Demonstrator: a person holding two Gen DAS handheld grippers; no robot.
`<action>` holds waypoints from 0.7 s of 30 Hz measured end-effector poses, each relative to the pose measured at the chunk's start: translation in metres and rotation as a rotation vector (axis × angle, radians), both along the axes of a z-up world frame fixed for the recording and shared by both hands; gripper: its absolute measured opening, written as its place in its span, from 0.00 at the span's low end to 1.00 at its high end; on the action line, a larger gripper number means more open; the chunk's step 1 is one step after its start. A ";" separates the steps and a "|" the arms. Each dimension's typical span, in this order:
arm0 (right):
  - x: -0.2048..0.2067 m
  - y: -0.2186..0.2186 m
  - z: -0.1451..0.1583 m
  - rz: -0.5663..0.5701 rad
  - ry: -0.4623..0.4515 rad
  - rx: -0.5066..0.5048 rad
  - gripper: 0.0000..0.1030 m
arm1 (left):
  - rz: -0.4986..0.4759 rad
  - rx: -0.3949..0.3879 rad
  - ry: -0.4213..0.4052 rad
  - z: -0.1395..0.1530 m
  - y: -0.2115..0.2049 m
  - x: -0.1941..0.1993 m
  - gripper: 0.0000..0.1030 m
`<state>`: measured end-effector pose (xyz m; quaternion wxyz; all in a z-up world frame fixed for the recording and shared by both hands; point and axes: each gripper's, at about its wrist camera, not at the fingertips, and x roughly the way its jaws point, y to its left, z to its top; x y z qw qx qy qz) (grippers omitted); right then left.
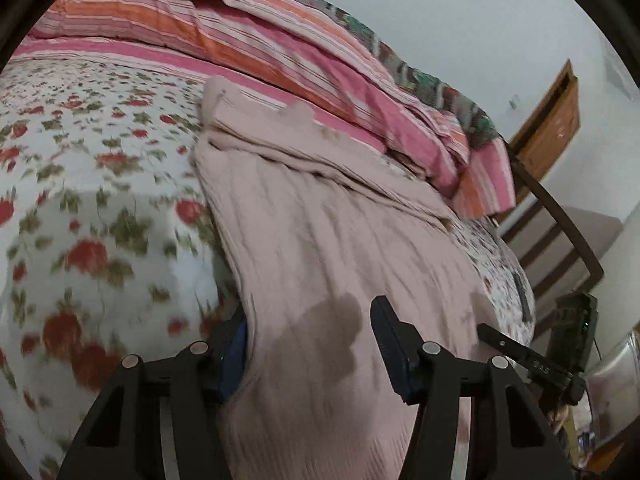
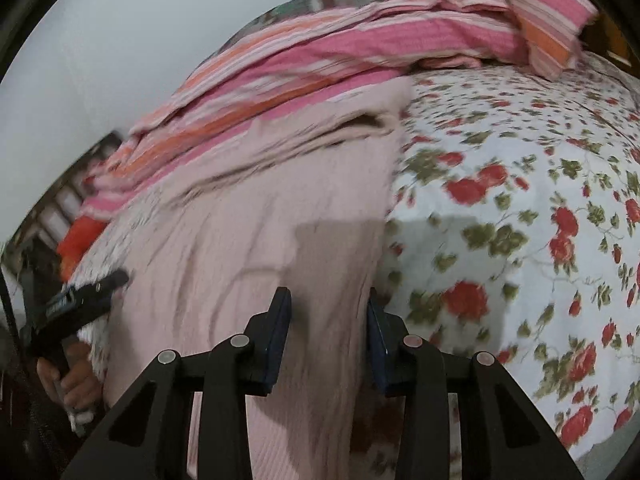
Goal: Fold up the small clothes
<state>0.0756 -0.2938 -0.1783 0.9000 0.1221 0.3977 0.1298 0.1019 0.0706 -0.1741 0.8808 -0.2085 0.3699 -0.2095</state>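
I am taking up the near edge of the pink knit garment [image 1: 320,240] spread on the floral bed [image 1: 80,160], ready for a fold toward the striped bedding [image 1: 280,60] ahead. My left gripper [image 1: 308,344] is standing part open, one finger at the cloth's left border, the other over it, not pinching. My right gripper [image 2: 328,332] is straddling the cloth's right border; whether its pads are pressing, I cannot tell. Next, I judge, both must close and lift together.
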 end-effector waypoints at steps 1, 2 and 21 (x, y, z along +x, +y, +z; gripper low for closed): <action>-0.005 0.001 -0.001 0.006 0.004 -0.002 0.36 | -0.003 0.000 -0.001 0.000 0.000 -0.005 0.52; -0.011 0.001 -0.002 0.016 0.014 0.004 0.36 | -0.004 -0.007 -0.004 0.000 0.002 -0.014 0.52; -0.068 0.018 -0.019 0.066 0.060 -0.051 0.14 | 0.045 0.097 0.072 -0.021 -0.009 -0.080 0.22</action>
